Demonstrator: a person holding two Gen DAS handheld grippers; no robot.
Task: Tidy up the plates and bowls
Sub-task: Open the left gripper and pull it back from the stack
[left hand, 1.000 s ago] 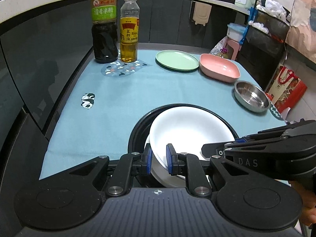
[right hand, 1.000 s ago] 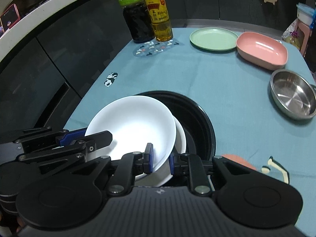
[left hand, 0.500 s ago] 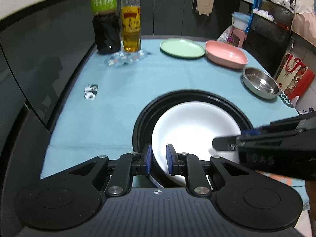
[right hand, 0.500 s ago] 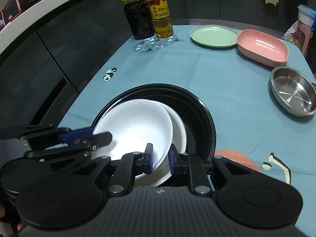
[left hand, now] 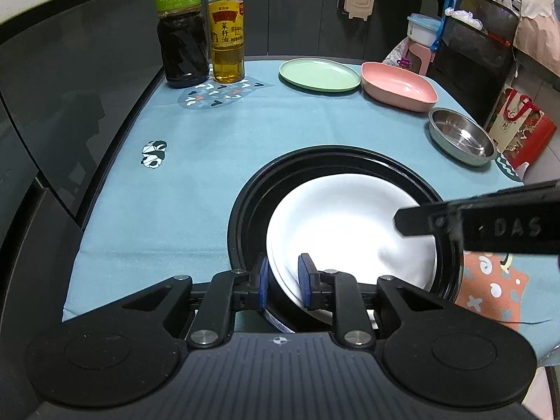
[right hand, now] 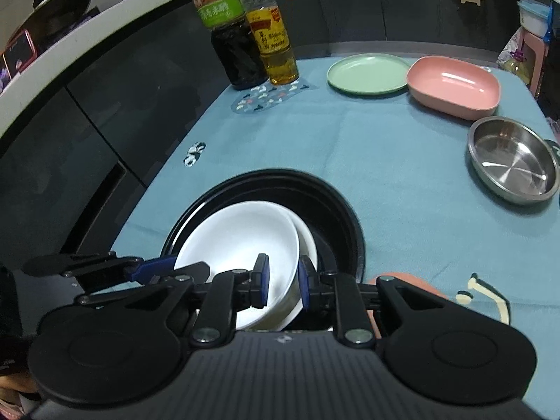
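A stack of white plates lies inside a big black plate on the blue tablecloth. My left gripper is shut on the near left rim of the white plates. My right gripper is shut on their right rim, and it shows as a black bar in the left wrist view. The white plates sit low in the black plate. A green plate, a pink bowl and a steel bowl stand at the far right.
Two bottles, dark vinegar and yellow oil, stand at the far left of the table by a dark cabinet wall. A red bag and shelves are beyond the table's right edge.
Both grippers have lowered the white plates down into the black plate. The plates were tilted and raised before and now lie nearly flat.
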